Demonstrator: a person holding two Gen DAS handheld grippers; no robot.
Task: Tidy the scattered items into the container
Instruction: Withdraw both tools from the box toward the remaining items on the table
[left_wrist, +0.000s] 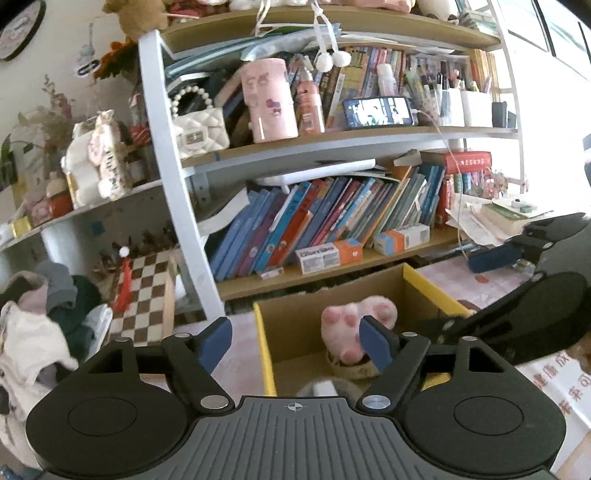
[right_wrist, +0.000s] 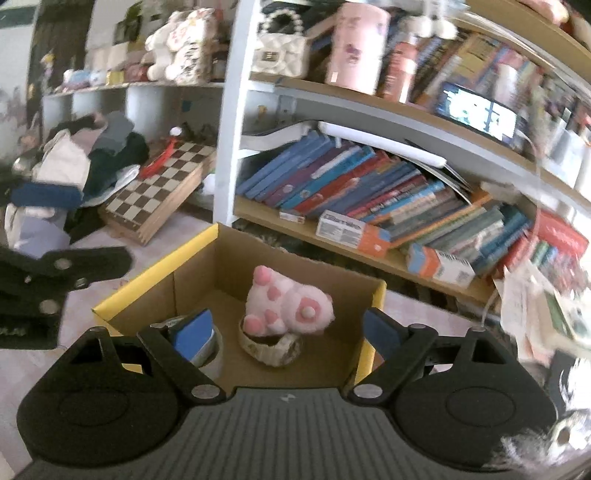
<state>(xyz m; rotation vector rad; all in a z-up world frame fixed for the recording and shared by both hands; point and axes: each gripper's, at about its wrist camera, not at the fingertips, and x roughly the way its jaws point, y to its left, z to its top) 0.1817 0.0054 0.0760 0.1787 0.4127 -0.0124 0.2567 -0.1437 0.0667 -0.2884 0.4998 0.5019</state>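
Right wrist: plush paw beyond fingers

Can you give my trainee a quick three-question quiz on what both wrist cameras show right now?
1. True or false: the pink plush paw lies inside the cardboard box.
2. Multiple choice: what is between the right gripper fingers? A) a book B) nothing gripped C) the chessboard
3. Fill in: the roll of tape sits right under the ____.

Key
1. True; it rests on the box floor.
2. B; the jaws stand wide apart above the box, as do those of the left gripper.
3. plush paw; the paw rests on top of the roll.
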